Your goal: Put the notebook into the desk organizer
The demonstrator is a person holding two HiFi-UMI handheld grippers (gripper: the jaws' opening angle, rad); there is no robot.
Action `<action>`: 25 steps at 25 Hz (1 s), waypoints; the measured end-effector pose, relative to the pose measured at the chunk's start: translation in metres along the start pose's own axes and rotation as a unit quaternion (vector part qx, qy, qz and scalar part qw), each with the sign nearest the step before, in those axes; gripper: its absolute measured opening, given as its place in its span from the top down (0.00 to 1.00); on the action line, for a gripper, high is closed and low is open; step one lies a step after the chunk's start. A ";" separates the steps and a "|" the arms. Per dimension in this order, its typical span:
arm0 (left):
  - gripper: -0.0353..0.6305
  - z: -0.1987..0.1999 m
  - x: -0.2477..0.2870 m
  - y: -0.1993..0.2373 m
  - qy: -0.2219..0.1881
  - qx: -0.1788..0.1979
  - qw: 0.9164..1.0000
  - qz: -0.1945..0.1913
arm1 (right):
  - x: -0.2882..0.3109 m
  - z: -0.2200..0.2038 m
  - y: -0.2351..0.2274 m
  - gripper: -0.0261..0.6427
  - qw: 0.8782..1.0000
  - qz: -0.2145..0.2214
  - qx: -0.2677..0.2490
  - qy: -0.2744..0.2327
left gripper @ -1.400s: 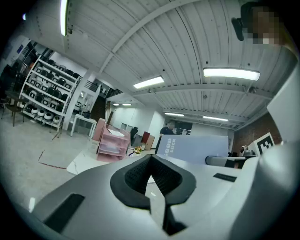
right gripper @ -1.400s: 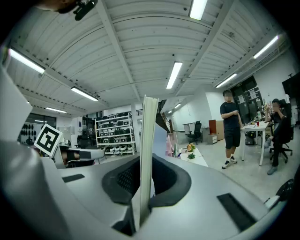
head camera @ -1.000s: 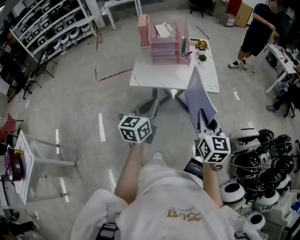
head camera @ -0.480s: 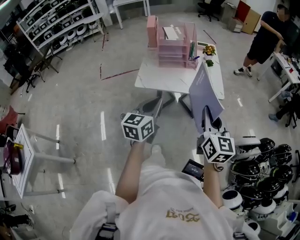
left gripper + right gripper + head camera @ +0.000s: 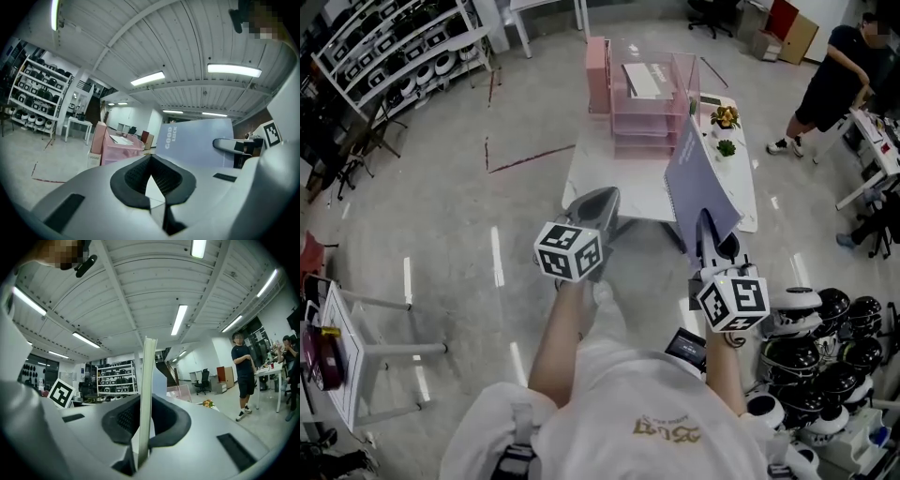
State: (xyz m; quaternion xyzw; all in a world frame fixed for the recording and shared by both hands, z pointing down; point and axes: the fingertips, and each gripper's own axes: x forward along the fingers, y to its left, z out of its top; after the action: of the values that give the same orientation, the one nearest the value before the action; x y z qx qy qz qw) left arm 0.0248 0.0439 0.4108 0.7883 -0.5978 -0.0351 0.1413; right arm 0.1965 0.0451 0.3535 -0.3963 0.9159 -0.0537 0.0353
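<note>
The step in hand looks like the carry: the notebook (image 5: 698, 178) is in the air, short of the tabletop (image 5: 619, 169), at about 5 o'clock from the pink desk organizer (image 5: 645, 103) in the head view. The right gripper (image 5: 710, 232) has its jaws nearly together, pinching the notebook's lower edge so that it stands upright above them. The right gripper view shows that thin edge (image 5: 146, 399) running straight up between the pads. The left gripper (image 5: 600, 200) is empty, with its jaws together.

To do this well, I would hold the pinch firm and the cover vertical, since a tall sheet gripped at one edge will probably sway. A free slot should be chosen before closing in. The top tray already carries a sheet, so the upright section at 10 o'clock may suit better. It should go in edge first, with the empty gripper ready to steady the organizer.

The notebook is thin and flat with a lavender cover, and white lettering runs near one edge (image 5: 197, 140). It appears stiff enough not to droop.
</note>
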 end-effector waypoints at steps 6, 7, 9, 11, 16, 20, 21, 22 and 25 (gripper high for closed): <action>0.92 0.041 0.073 0.075 0.007 -0.006 1.000 -0.018 | 0.106 0.017 -0.012 0.90 1.000 -0.005 0.012 -0.007; 0.92 0.047 0.083 0.087 0.009 -0.007 1.000 -0.021 | 0.123 0.022 -0.013 0.90 1.000 -0.006 0.015 -0.010; 0.92 0.059 0.105 0.111 0.011 -0.007 1.000 -0.027 | 0.154 0.031 -0.015 0.90 1.000 -0.010 0.018 -0.018; 0.92 0.070 0.127 0.129 0.011 -0.006 0.999 -0.036 | 0.183 0.037 -0.018 0.90 0.999 -0.014 0.019 -0.025; 0.92 0.088 0.165 0.164 0.012 0.000 0.998 -0.059 | 0.240 0.042 -0.019 0.90 0.999 -0.021 0.019 -0.039; 0.92 0.097 0.188 0.183 0.012 0.004 0.997 -0.072 | 0.275 0.045 -0.019 0.90 0.998 -0.023 0.020 -0.047; 0.92 0.098 0.192 0.187 0.012 0.003 0.997 -0.073 | 0.282 0.045 -0.019 0.90 0.998 -0.022 0.019 -0.047; 0.92 0.099 0.196 0.190 0.012 0.003 0.997 -0.074 | 0.288 0.044 -0.019 0.90 0.999 -0.020 0.019 -0.046; 0.92 0.097 0.205 0.194 0.014 0.002 0.997 -0.075 | 0.301 0.041 -0.019 0.90 0.999 -0.014 0.018 -0.045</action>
State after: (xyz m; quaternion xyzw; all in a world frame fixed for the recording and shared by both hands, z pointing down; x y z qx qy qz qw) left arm -0.1194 -0.2167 0.3925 0.8315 -0.5352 -0.0336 0.1451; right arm 0.0090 -0.1907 0.3085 -0.4105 0.9066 -0.0527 0.0826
